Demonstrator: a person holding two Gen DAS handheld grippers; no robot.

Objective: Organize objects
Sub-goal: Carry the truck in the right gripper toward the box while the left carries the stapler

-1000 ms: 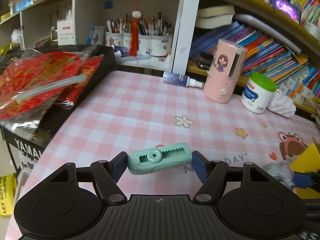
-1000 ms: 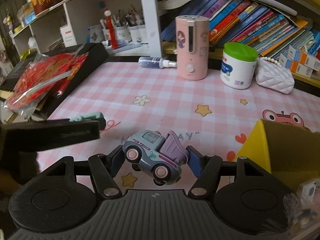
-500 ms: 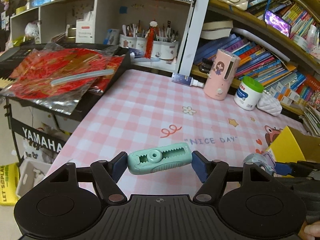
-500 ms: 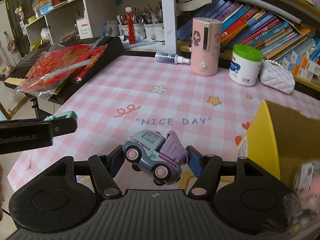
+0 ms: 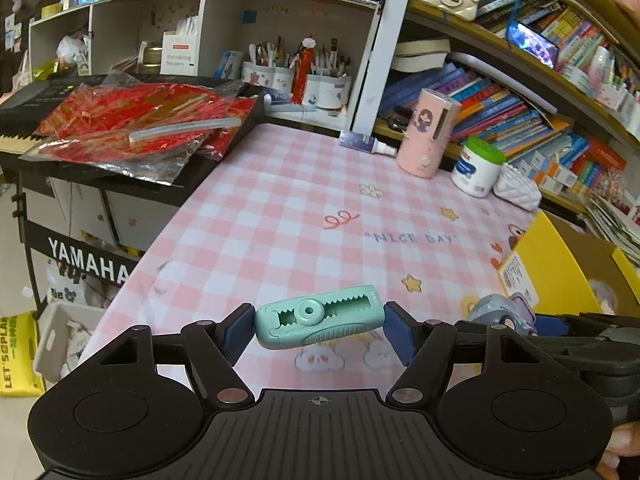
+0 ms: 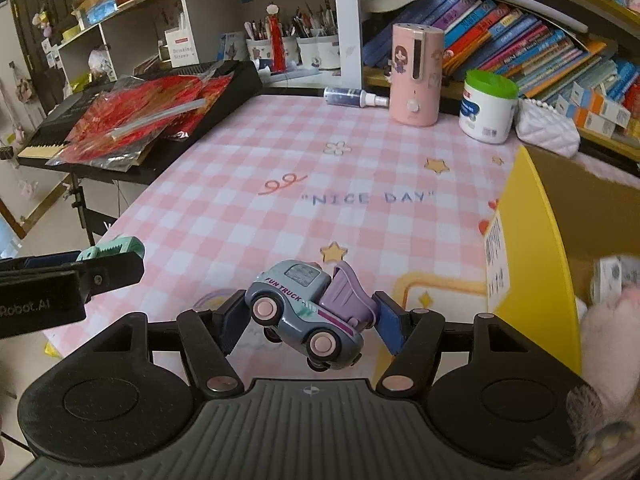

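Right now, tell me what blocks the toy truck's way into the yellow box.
Nothing visible does. The toy truck hangs in the right gripper beside the yellow box; only the box's near wall lies between.

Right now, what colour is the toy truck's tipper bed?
Purple; the toy truck has a grey-blue body and pink wheels. Clearest in the right wrist view.

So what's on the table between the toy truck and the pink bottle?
Nothing: only bare tablecloth between truck and bottle, in the right wrist view.

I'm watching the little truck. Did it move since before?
Yes. The toy truck, clamped in the right gripper, has pulled back from the pink bottle.
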